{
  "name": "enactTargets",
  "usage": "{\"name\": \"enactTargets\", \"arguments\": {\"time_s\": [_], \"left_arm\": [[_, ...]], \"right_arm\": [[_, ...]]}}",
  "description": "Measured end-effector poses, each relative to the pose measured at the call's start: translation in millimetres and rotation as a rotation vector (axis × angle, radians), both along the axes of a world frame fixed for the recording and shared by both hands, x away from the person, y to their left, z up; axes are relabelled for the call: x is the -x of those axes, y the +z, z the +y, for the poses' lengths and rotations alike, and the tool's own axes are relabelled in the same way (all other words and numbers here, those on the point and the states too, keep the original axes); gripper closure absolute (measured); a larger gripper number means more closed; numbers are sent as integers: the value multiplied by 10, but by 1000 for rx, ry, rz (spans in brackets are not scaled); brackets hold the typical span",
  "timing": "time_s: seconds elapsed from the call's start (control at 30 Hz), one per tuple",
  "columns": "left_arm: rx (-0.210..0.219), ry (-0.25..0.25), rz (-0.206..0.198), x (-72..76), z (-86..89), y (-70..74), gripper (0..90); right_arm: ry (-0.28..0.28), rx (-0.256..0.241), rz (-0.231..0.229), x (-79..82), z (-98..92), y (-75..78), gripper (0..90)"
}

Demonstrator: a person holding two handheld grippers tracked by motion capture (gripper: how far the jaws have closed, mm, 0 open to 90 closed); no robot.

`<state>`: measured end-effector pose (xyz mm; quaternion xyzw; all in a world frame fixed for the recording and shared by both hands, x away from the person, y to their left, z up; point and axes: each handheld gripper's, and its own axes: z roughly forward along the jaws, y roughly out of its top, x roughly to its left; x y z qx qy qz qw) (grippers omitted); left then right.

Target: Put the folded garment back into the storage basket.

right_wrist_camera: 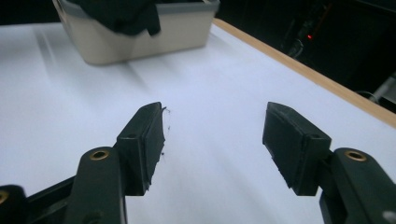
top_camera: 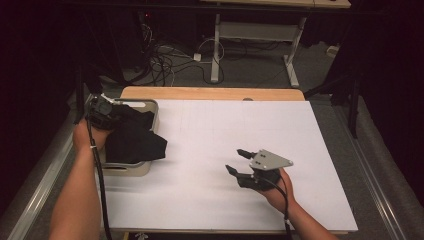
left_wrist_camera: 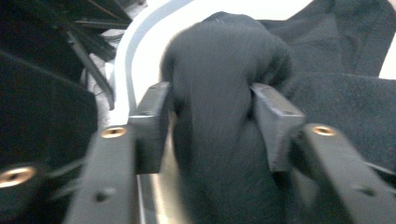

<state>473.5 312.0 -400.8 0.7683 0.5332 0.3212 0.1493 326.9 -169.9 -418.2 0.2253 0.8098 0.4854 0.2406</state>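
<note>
A black cloth (top_camera: 134, 137) fills a beige bin (top_camera: 131, 169) at the table's left edge and hangs over the bin's right rim. My left gripper (top_camera: 111, 116) is over the bin's far left corner, shut on a bunched fold of that black cloth (left_wrist_camera: 219, 93); both pads press into the fabric. My right gripper (top_camera: 239, 161) hovers low over the white tabletop (top_camera: 210, 130) right of centre, open, with nothing between its fingers (right_wrist_camera: 144, 140). In the right gripper view the bin (right_wrist_camera: 140, 32) stands ahead, with the cloth (right_wrist_camera: 121, 11) draped over its edge.
The white sheet covers the table, with a wooden strip (top_camera: 210, 93) along the far edge. Beyond it are a desk frame and cables (top_camera: 165, 62) on the floor. A metal rail (top_camera: 37, 190) runs along the left side.
</note>
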Motion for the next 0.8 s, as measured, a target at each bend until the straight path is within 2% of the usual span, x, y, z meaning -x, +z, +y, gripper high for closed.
{"name": "enactTargets", "arguments": {"time_s": [0.07, 0.13, 0.17, 0.2, 0.23, 0.33, 0.4, 0.47, 0.53, 0.6, 0.63, 0.7, 0.77, 0.8], "left_arm": [[47, 3, -29, 63, 37, 54, 392], [69, 0, -44, 129, 50, 106, 371], [102, -21, -52, 172, 49, 134, 376], [138, -44, -66, 219, 35, 160, 435], [153, -70, -75, 266, 2, 181, 435], [163, -170, -72, 399, -171, 201, 536], [181, -244, -45, 458, -290, 180, 576], [204, -296, 0, 467, -389, 132, 611], [192, -327, 51, 437, -474, 65, 611], [178, -342, 109, 375, -526, -9, 611], [158, -342, 132, 340, -549, -46, 611], [130, -334, 170, 265, -575, -118, 612], [81, -314, 201, 195, -587, -179, 629], [76, -311, 223, 161, -578, -201, 629]], "right_arm": [[-20, -4, 12, 70, -163, -34, 386], [-43, -20, 28, 131, -308, -67, 386], [-50, -26, 33, 158, -370, -78, 386], [-66, -29, 37, 211, -474, -78, 386], [-66, -29, 37, 211, -474, -78, 386], [-76, -45, 40, 299, -581, -59, 386], [-81, -52, 33, 352, -626, -60, 386], [-87, -55, 28, 377, -662, -76, 386], [-112, -63, 28, 360, -681, -118, 385], [-109, -61, 34, 347, -679, -133, 385], [-110, -58, 38, 338, -671, -147, 384], [-108, -51, 48, 323, -647, -180, 384], [-105, -35, 49, 317, -618, -217, 384], [-100, -27, 51, 313, -607, -233, 384]]}}
